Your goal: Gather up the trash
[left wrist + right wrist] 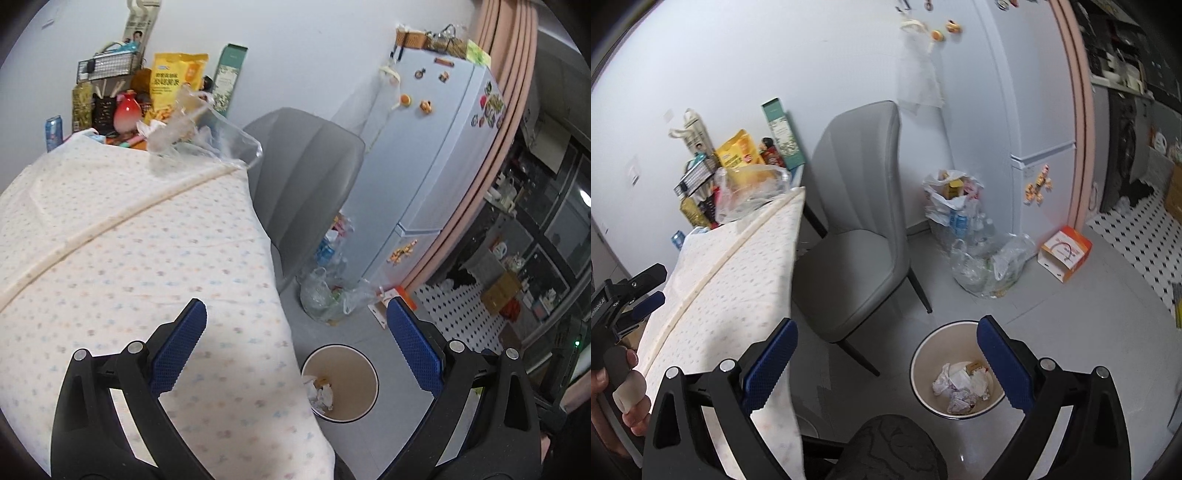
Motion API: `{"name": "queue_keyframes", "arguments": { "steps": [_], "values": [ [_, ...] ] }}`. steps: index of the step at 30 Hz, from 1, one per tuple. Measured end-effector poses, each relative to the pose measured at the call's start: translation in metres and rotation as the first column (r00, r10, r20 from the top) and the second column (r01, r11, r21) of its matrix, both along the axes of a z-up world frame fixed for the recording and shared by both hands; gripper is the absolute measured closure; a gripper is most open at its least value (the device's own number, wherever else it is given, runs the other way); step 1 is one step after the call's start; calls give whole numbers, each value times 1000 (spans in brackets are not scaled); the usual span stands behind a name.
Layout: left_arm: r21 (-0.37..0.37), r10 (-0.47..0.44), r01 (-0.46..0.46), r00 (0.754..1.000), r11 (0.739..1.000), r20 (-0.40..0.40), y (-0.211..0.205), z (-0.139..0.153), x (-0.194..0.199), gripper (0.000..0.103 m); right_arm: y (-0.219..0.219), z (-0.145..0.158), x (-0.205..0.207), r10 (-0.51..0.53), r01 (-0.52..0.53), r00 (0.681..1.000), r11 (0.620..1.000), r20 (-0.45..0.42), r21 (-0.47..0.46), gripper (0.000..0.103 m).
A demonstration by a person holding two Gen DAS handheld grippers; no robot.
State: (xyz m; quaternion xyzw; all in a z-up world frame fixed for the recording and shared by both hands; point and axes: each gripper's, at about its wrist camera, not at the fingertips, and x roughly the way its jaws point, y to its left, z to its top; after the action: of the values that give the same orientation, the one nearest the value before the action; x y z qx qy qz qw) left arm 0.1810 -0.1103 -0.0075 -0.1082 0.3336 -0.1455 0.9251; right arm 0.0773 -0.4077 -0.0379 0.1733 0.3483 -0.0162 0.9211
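Floor bin (956, 369) below empty right claw (886, 365)

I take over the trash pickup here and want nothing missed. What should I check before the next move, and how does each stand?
1. Right gripper empty, jaws open: ok.
2. Left gripper empty, jaws open: ok.
3. Bin upright on the floor, crumpled paper inside, room left: ok.
4. Clear plastic bag at the table's far end still to collect: not ok.
5. Whether that bag is trash: cannot tell.
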Motion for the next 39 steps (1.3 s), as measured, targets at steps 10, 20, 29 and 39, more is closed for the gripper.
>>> {"name": "queue_keyframes", "arguments": {
  "steps": [10, 20, 29, 39],
  "values": [
    [0, 45, -45, 997, 999, 62, 36, 26, -39, 6, 41, 32, -13, 73, -72, 996, 997, 51, -24, 8],
    [7, 93, -94, 988, 996, 120, 73, 51, -75, 6, 81, 63, -29, 156, -150, 983, 987, 93, -59, 8],
    [15, 143, -147, 977, 989, 161, 107, 67, -112, 6, 111, 83, -48, 224, -216, 967, 973, 124, -76, 8],
    [11, 173, -178, 966, 984, 191, 126, 78, -146, 6, 124, 106, -69, 270, -254, 951, 960, 150, -118, 8]
  ]
}}
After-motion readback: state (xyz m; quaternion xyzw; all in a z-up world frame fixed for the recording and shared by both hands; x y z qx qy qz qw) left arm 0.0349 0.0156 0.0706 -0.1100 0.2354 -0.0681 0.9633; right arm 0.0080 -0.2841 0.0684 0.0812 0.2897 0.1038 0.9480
